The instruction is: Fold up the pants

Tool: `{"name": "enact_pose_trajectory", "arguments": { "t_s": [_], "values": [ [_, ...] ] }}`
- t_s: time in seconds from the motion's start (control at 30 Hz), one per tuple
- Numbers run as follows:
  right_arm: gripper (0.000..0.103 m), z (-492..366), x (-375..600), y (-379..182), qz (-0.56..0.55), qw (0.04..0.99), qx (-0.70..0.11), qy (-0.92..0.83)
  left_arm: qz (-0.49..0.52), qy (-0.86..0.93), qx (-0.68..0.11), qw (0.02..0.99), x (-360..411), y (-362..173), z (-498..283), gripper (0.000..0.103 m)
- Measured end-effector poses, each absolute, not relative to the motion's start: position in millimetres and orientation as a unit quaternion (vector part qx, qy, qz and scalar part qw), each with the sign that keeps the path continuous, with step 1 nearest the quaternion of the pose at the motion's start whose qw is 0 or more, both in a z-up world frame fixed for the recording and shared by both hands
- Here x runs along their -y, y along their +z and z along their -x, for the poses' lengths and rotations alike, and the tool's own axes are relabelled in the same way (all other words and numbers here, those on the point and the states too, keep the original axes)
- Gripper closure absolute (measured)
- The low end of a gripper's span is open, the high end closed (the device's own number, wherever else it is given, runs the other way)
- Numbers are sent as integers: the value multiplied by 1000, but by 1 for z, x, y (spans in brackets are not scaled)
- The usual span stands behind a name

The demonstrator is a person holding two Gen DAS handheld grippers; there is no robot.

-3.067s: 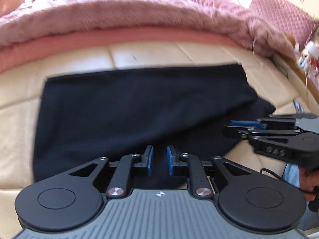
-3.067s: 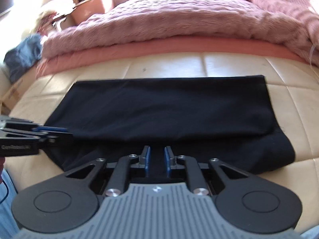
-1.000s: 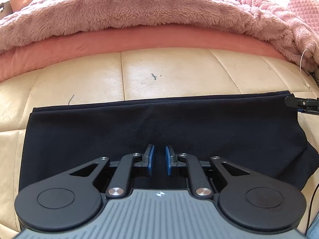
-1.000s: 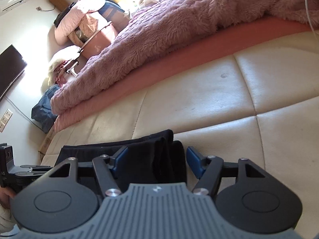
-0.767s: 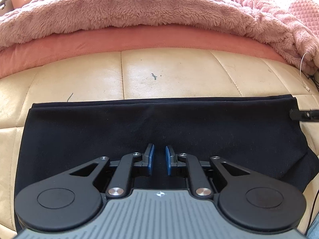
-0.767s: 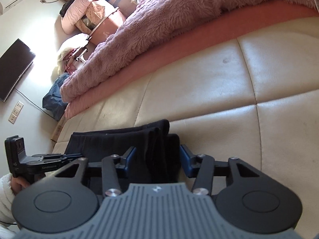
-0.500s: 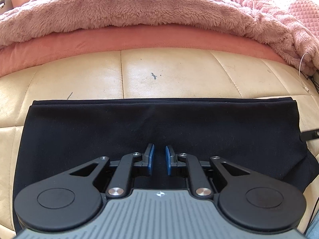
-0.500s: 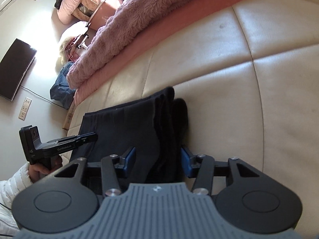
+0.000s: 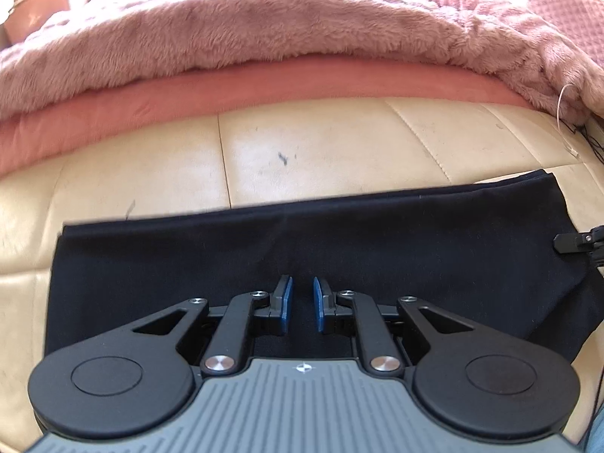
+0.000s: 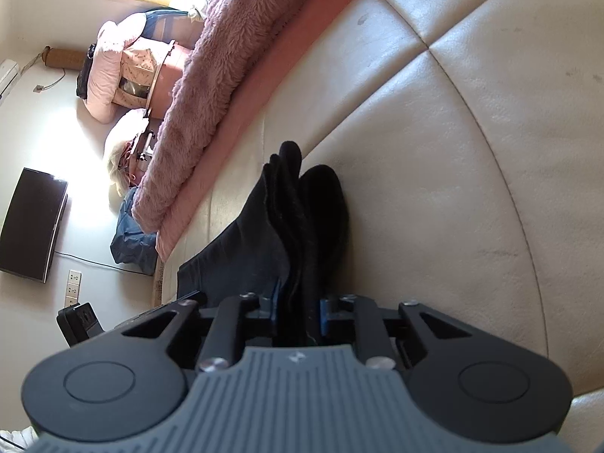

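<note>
So on my left claw (image 9: 301, 304) the pads sit a little apart with nothing pinched between them, hovering just over the near edge of the pants (image 9: 339, 241), which stretch out ahead of it as a long dark strip on the cream cushion (image 9: 302, 151), pink blanket (image 9: 264, 30) further back. My right claw (image 10: 298, 311) is clamped on the bunched right end of the pants, layers standing up between its pads. I'd say the lengthwise fold is done; what's left is carrying this end across toward the left.
</note>
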State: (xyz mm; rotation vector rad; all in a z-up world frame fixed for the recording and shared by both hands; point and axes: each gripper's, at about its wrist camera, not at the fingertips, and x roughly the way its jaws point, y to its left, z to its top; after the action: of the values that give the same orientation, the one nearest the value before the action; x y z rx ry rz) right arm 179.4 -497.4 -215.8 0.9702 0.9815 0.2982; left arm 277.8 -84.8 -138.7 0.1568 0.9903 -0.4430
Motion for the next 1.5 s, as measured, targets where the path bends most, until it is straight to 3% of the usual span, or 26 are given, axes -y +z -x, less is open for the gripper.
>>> {"name": "enact_pose_trajectory", "arguments": {
  "t_s": [0.37, 0.8, 1.03, 1.3, 1.5],
  "values": [
    [90, -169, 485, -180, -439, 780, -430, 117, -178, -248, -436, 847, 103, -138, -313, 87],
    [90, -179, 470, -131, -425, 776, -450, 119, -205, -272, -408, 847, 108, -146, -316, 87],
    [90, -195, 447, -93, -399, 782, -464, 114, -181, -338, -399, 833, 83, -121, -266, 87],
    [90, -213, 407, -52, -373, 795, -466, 113, -208, -378, -404, 807, 81, -145, -194, 87],
    [90, -226, 370, -23, -364, 797, -468, 112, -178, -375, -396, 819, 62, -134, -185, 87]
  ]
}}
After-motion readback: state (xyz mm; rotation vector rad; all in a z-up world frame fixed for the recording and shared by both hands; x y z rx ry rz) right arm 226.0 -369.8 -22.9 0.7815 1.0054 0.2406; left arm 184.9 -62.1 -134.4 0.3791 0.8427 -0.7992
